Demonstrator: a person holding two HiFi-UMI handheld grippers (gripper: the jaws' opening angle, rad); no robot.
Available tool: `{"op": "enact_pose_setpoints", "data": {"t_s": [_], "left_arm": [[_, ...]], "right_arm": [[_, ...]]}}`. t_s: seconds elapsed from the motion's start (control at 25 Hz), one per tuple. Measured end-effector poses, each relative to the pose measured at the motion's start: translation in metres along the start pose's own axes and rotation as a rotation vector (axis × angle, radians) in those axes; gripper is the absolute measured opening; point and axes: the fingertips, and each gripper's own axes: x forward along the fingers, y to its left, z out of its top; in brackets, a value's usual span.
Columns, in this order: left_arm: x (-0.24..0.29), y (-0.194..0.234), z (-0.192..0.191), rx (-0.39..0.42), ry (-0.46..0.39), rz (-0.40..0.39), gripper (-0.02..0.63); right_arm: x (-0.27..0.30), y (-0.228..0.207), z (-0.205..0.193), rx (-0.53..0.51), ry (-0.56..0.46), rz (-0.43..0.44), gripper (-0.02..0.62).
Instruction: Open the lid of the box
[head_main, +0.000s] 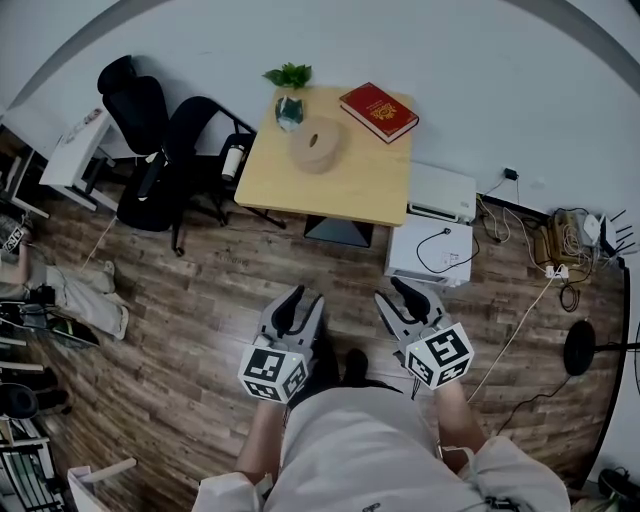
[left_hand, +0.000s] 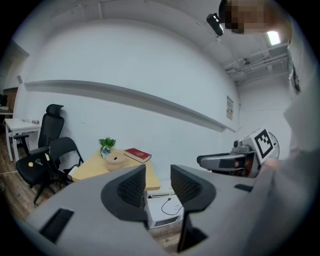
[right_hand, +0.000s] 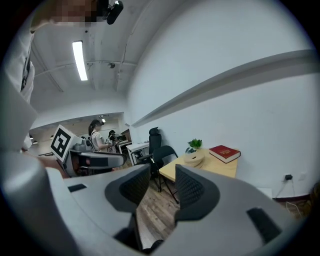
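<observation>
- My left gripper (head_main: 291, 303) and right gripper (head_main: 407, 298) grip nothing; their ribbed black jaws stand partly apart above open plank floor (head_main: 200, 290).
- The round, pale wooden box (head_main: 317, 146) sits on the straight-edged table (head_main: 340, 195) well ahead, with black chairs (head_main: 160, 150) crowding its left edge.

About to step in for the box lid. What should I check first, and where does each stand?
Left gripper empty, jaws apart: ok.
Right gripper empty, jaws apart: ok.
Round box on the table, lid on: ok.
Box within reach: not ok; floor lies between both grippers and the table.
Lid top free, plant and red book beside the box, not on it: ok.
How the lid fastens: cannot tell.
</observation>
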Motion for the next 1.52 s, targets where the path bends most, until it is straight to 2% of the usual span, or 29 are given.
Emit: {"op": "enact_pose_setpoints", "data": {"t_s": [0.12,0.24,0.72,1.04,1.52], "left_arm": [[0.001,0.003,-0.003,0.007,0.016,-0.021,0.159],[0.006,0.011,-0.002,0.002,0.017,-0.025,0.165],[0.05,0.06,0.007,-0.009,0.029,-0.074,0.164],[0.079,0.109,0.025,-0.001,0.048,-0.093,0.164],[0.11,0.178,0.051,0.024,0.056,-0.163,0.164]], "right_arm": [[0.006,0.002,0.0,0.023,-0.005,0.007,0.186],[0.014,0.0,0.001,0.025,-0.001,0.001,0.206],[0.066,-0.026,0.017,0.033,0.023,-0.041,0.213],[0.116,-0.038,0.039,0.065,0.029,-0.037,0.213],[0.188,-0.044,0.063,0.085,0.022,-0.102,0.213]]}}
